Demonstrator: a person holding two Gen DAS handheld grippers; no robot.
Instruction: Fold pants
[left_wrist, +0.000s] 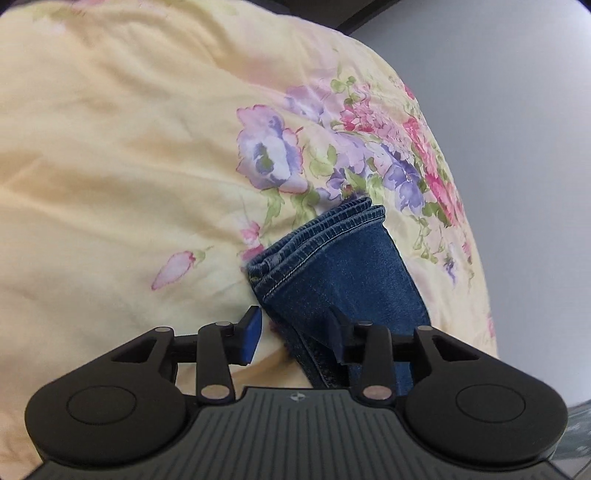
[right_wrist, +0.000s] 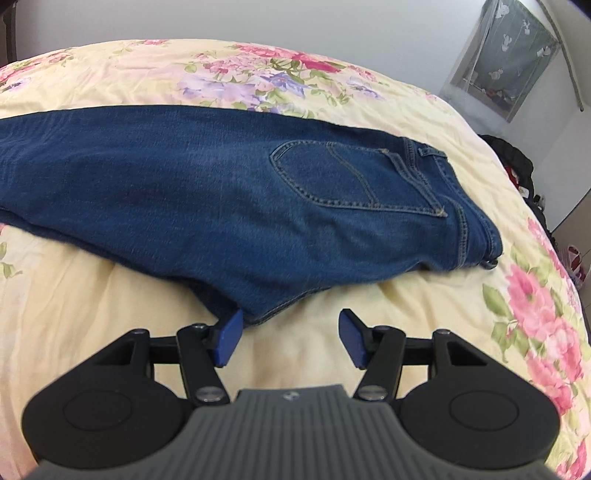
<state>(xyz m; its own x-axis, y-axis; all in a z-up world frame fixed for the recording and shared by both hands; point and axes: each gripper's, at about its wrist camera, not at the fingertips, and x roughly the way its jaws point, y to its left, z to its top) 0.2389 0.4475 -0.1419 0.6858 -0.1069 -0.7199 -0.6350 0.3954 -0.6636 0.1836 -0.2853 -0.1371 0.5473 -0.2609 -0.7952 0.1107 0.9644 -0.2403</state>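
The dark blue denim jeans lie on the bed's pale yellow floral quilt, legs already stacked, long axis running across the right wrist view, waistband and back pocket to the right. The leg hems sit between the left gripper jaws, which look apart, though one pad is hidden by cloth. The right gripper stands open at the seat edge. Next: clamp and carry hems toward the waist.
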